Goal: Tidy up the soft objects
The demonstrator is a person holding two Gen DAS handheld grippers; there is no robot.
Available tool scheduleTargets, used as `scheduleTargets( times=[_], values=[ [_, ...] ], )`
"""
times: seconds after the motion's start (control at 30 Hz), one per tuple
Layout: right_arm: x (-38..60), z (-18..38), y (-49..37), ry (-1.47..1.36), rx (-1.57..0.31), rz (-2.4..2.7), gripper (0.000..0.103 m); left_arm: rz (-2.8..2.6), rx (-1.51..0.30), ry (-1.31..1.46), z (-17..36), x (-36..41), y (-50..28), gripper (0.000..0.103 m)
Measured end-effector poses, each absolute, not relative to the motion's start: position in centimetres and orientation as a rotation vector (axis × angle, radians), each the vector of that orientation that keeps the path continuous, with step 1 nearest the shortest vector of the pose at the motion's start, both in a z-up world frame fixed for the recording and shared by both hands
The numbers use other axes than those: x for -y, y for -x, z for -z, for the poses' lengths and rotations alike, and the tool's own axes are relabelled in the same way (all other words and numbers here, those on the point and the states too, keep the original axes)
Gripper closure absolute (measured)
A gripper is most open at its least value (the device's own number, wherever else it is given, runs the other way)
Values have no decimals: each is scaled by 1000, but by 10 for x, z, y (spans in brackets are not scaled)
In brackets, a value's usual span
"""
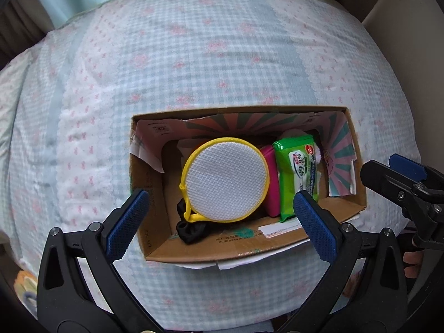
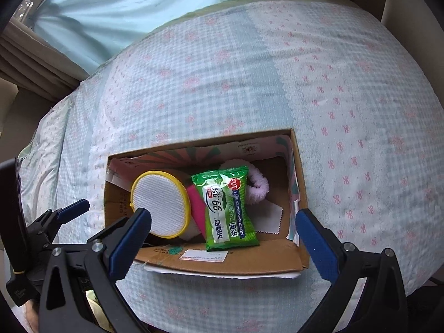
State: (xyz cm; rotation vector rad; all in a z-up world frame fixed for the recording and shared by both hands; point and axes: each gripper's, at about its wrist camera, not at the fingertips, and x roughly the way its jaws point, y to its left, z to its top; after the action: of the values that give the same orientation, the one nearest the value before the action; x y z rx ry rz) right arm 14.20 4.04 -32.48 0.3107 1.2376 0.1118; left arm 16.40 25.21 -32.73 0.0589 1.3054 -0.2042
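An open cardboard box lies on the bed. Inside it are a round white mesh pad with a yellow rim, a pink sponge, a green pack of wet wipes, a black fabric piece and a fluffy pale pink ring. My left gripper is open and empty over the box's near edge; it also shows in the right wrist view. My right gripper is open and empty over the box; it also shows in the left wrist view.
The bed is covered by a pale blue checked quilt with pink bows. A light blue curtain hangs behind the bed. A beige headboard or wall lies at the far right.
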Motion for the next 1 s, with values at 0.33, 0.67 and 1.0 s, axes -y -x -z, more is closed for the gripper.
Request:
scheduleTargets(
  times=[0.33,0.67,1.0],
  values=[
    [12,152,-91,-118,-962,-125,0,109,-980,-2,141,-206,-112,0],
    [62,27,-29,-40,-688,-44,0,79,-630,35,2,-176,-40,0],
    [78,10,6,4,-579,29,0,73,-512,-19,-27,-158,0,0]
  ],
)
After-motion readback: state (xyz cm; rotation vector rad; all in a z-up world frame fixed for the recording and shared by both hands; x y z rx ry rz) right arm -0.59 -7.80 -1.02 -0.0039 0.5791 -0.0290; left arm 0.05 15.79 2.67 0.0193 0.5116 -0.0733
